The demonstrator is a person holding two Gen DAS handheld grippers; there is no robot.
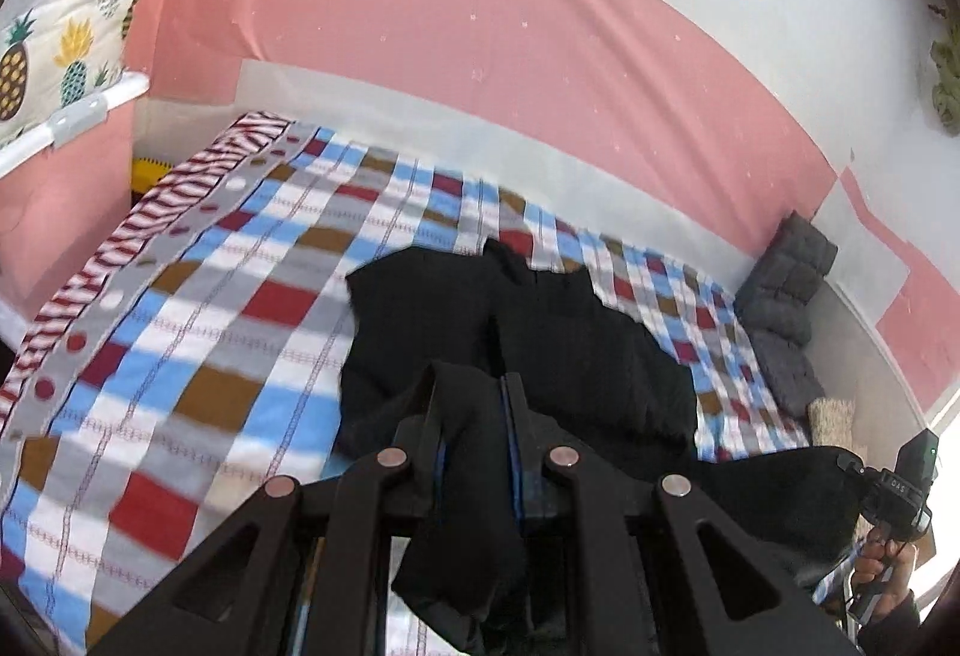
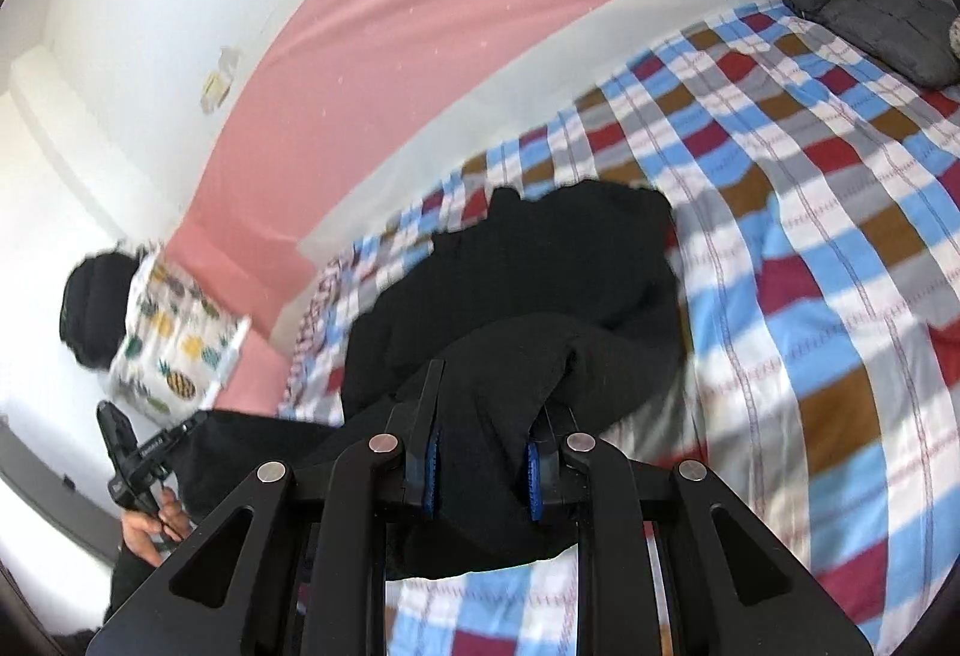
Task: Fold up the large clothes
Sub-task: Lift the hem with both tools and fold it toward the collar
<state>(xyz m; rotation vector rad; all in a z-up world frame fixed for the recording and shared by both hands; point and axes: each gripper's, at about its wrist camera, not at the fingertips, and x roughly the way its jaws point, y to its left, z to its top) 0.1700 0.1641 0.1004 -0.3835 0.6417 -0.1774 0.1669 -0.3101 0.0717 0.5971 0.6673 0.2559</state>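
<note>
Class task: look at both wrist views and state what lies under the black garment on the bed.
The checked bedsheet shows around the black garment and runs beneath it. Whatever else lies under the cloth is covered.

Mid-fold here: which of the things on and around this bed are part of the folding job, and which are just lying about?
Part of the job:
- black garment, its near edge pinched in both tongs
- left tongs, shut on the garment
- right tongs, shut on the garment
- checked bedspread, the folding surface

Just lying about:
- grey quilted cushion at the wall
- pineapple-print cloth
- yellow thing by the bed corner
</note>
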